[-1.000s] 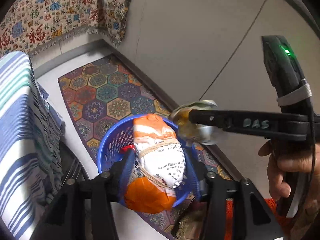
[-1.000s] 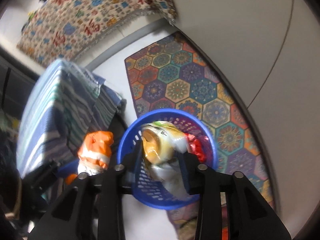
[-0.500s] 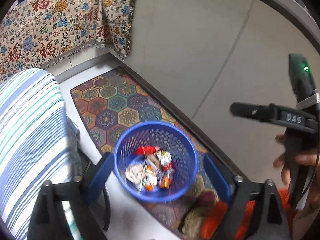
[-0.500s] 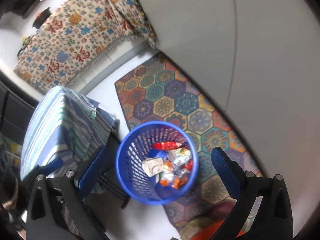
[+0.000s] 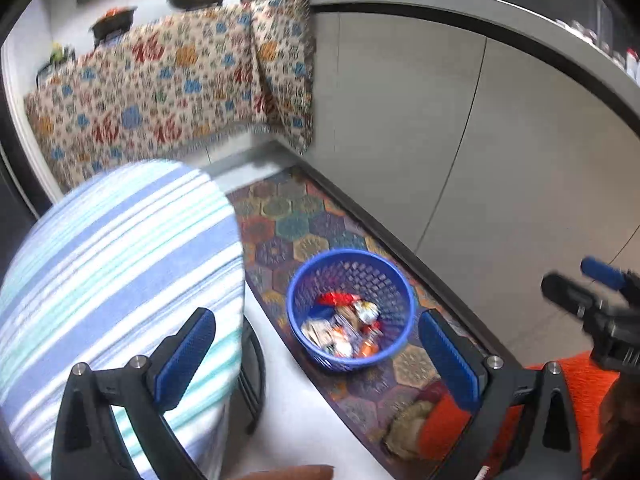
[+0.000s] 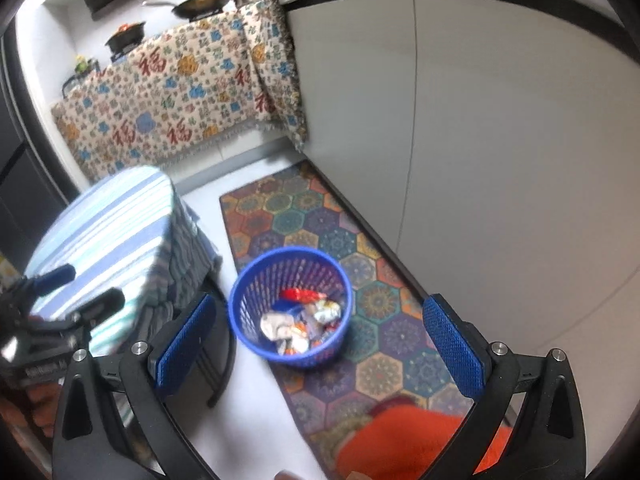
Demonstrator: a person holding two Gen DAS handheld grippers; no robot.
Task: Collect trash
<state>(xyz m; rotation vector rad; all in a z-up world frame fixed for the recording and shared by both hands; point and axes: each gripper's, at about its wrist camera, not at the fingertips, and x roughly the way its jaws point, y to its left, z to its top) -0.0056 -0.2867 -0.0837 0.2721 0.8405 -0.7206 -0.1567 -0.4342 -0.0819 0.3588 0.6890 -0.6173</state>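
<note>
Basket (image 5: 304,300) top open; striped table (image 5: 120,248) crowds left, cabinet (image 5: 500,160) right.

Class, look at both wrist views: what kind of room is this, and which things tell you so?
Most likely a home kitchen: a wok and pots stand on a cloth-draped counter, plain cabinet fronts run alongside, and a blue trash basket sits on a patterned floor mat.

Blue basket (image 5: 394,276), hexagon-patterned multicoloured rug (image 5: 288,220)

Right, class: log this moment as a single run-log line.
left gripper: open, empty | right gripper: open, empty | wrappers: in basket | basket: on rug
</note>
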